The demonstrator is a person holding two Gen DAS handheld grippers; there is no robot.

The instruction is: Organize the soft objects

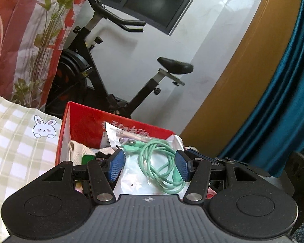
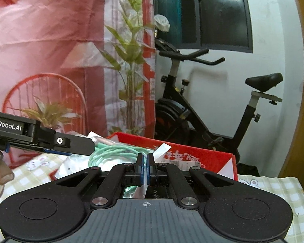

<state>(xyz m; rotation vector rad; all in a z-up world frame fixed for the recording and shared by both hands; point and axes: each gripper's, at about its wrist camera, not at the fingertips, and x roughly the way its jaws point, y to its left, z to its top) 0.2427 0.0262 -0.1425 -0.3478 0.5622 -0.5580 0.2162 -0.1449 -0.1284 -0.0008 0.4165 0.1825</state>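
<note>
Cable bag first: the clear plastic bag (image 1: 131, 174) with a coiled mint-green charging cable (image 1: 160, 166) inside hangs just above the open red cardboard box (image 1: 87, 121), between our two grippers. Our right gripper (image 2: 145, 169) is clenched tight on the bag's thin edge. Our left gripper (image 1: 150, 166) sits half spread with its blue pads either side of the bag; we can't tell if they actually press it. A cream knit cloth (image 1: 77, 147) is already in the box, on the bunny-print checked sheet (image 1: 20, 141). Looks like we're mid-carry; next we'd lower the bag into the box and let go.
</note>
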